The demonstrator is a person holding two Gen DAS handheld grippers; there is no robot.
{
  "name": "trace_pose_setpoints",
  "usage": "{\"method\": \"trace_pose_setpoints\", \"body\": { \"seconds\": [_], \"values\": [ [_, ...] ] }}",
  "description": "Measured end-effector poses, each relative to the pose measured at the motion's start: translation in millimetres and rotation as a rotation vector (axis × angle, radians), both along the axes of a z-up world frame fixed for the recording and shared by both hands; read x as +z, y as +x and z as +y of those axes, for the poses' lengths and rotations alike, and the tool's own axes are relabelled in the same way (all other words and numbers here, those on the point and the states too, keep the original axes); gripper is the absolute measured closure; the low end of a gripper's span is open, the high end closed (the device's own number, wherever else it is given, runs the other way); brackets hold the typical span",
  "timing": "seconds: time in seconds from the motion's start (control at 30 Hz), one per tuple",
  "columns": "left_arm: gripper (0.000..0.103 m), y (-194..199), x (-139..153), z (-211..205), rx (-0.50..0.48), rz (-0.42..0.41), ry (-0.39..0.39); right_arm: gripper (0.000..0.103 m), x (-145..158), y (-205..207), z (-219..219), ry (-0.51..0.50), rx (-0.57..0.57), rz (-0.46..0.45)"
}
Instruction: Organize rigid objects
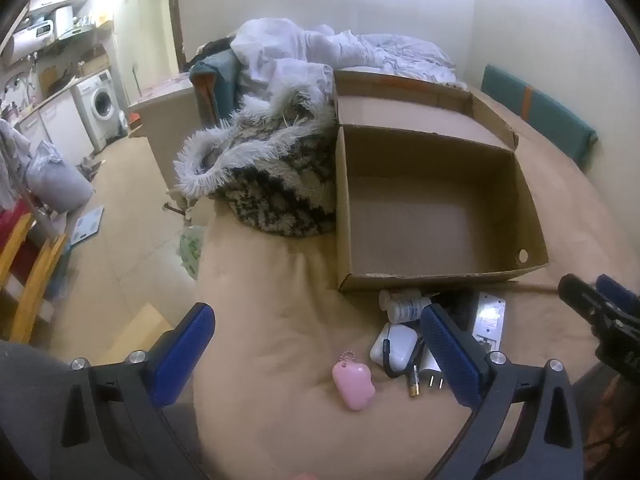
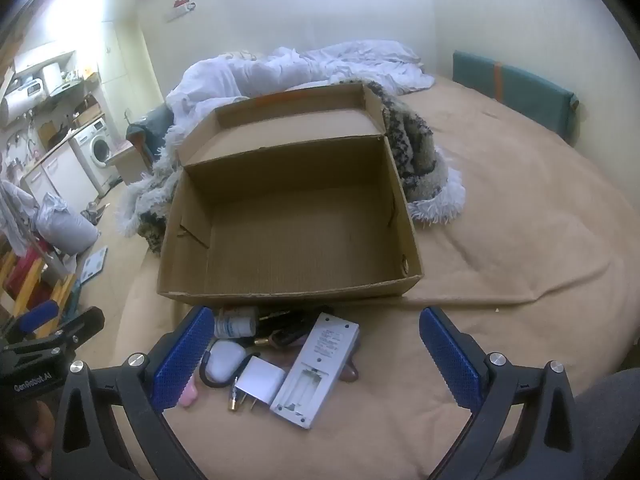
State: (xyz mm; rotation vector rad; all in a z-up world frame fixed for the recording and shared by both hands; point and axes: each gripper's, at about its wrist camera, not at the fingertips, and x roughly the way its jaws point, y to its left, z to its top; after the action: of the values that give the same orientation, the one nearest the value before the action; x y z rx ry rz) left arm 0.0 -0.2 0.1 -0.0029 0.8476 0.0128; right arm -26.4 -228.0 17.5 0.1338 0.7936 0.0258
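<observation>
An open, empty cardboard box point(image 1: 432, 216) sits on the tan bed; it also shows in the right wrist view point(image 2: 288, 232). In front of it lies a cluster: a pink charm point(image 1: 354, 386), a white earbud case point(image 1: 392, 346) point(image 2: 225, 360), a white pill bottle point(image 1: 406, 308) point(image 2: 234, 326), a white charger plug point(image 2: 260, 382), and a white remote with its battery bay open point(image 2: 316, 368) point(image 1: 490, 320). My left gripper point(image 1: 316, 350) is open above the pink charm. My right gripper point(image 2: 316, 354) is open over the remote and plug. Both are empty.
A furry patterned blanket point(image 1: 276, 168) and white bedding point(image 1: 320, 56) lie behind and left of the box. A teal cushion point(image 2: 516, 92) stands at the far right. The bed edge drops to the floor point(image 1: 132, 216) on the left. The right gripper's body shows in the left wrist view point(image 1: 600, 312).
</observation>
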Motion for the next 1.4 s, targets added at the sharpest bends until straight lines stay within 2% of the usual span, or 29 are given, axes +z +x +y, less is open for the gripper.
{"method": "trace_pose_setpoints", "body": {
  "seconds": [0.03, 1.4],
  "values": [
    [0.001, 0.1, 0.0, -0.5, 0.001, 0.004, 0.017, 0.0, -0.1, 0.0, 0.1, 0.0, 0.0, 0.001],
    [0.001, -1.4, 4.5, 3.5, 0.0, -0.007, -0.008, 0.0, -1.4, 0.5, 0.7, -0.003, 0.0, 0.002]
  ]
}}
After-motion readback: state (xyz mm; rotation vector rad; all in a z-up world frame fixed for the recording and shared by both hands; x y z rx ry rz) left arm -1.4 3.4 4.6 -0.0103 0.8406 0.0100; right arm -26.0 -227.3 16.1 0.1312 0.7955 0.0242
